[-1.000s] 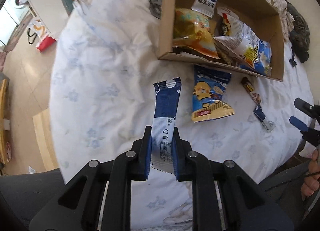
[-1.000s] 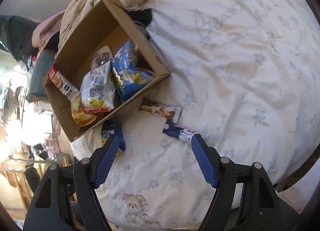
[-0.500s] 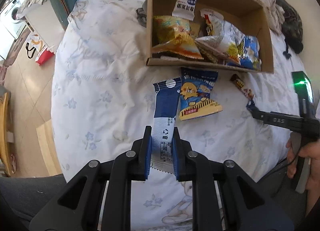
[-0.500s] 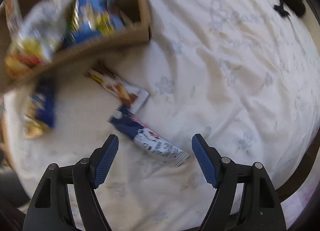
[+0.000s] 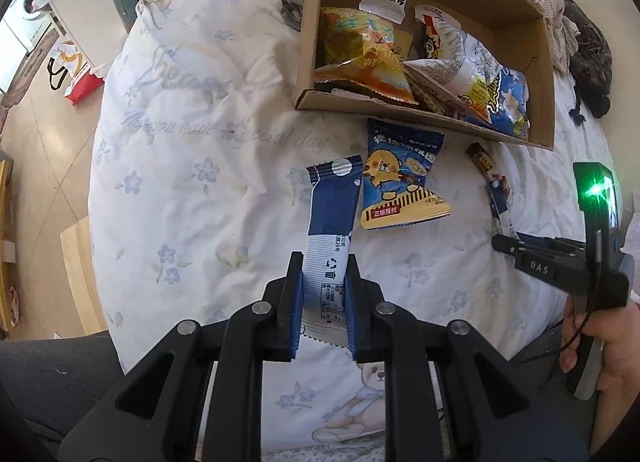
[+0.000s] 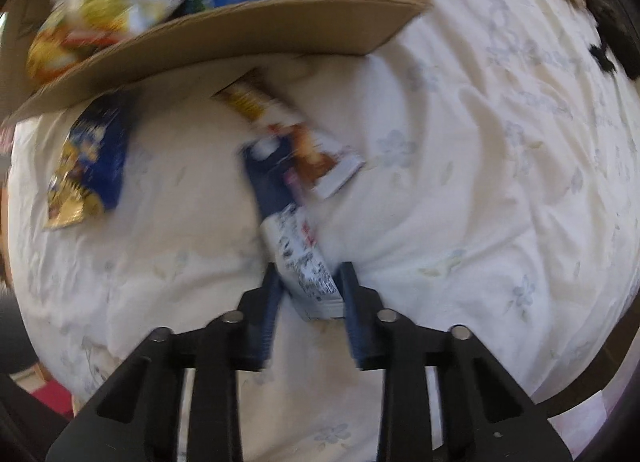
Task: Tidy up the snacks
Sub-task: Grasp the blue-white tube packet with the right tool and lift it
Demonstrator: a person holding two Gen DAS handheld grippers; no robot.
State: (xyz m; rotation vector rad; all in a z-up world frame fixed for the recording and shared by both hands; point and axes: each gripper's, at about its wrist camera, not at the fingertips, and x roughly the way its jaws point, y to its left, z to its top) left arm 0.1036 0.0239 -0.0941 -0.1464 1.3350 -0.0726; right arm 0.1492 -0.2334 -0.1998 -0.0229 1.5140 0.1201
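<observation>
A: Left wrist view: what does the left gripper [image 5: 322, 294] hold?
B: It is clamped on a blue-white stick pack [image 5: 330, 230], held above the bed [image 5: 192, 150]. The box [image 5: 424, 114] of snacks lies beyond, a blue bag [image 5: 400, 182] just before it.
A: Right wrist view?
B: Blurred. The right gripper [image 6: 308, 290] points down at the bed, its jaws closing around a blue-white bar [image 6: 296, 246]. Whether the pads already press it, I cannot tell.

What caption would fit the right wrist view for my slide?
Right gripper closing around a blue-and-white snack bar on the floral bedsheet, beside the cardboard snack box.
</observation>
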